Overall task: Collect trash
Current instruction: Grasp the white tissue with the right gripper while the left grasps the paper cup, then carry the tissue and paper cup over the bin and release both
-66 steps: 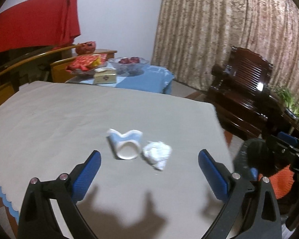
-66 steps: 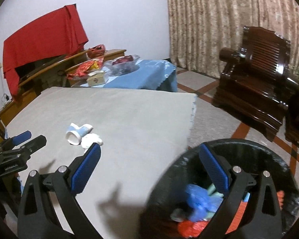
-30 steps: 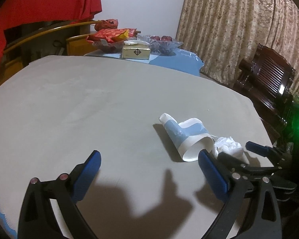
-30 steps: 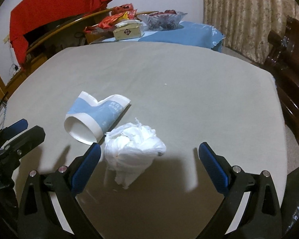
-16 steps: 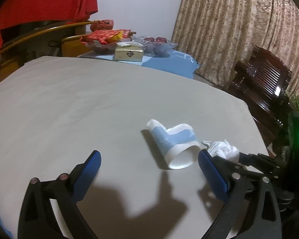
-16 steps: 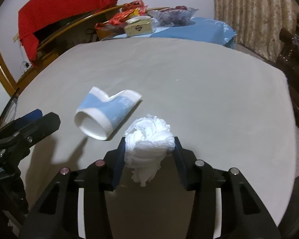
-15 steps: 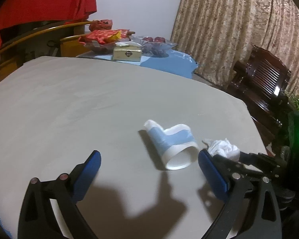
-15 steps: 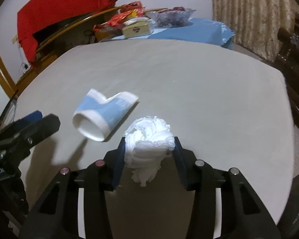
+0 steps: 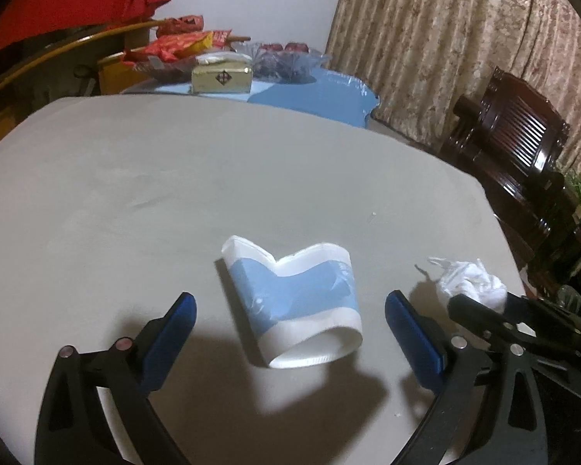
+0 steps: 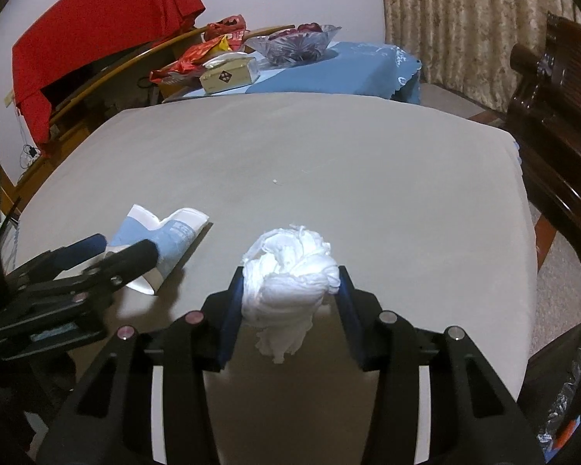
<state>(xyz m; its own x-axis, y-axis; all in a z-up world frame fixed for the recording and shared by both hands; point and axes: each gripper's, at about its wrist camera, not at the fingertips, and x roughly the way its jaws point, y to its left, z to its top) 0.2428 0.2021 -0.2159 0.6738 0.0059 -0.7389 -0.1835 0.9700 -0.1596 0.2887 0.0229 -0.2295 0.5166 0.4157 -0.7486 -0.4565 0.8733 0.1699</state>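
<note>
Printing on the crushed paper cup (image 9: 294, 306) is too blurred to read, though small dark characters seem to sit on its blue band; the cream box (image 10: 228, 70) on the far blue-clothed table (image 10: 329, 73) bears a diamond emblem. Grey cloth covers the table (image 9: 174, 178), with a brocade curtain (image 9: 464, 46) and dark wooden chair (image 9: 515, 143) beyond. The left gripper (image 9: 290, 323) stands spread wide, its blue pads either side of the cup lying on its side. The right gripper (image 10: 290, 290) is clamped on the crumpled white tissue (image 10: 290, 271), near the table's right edge.
</note>
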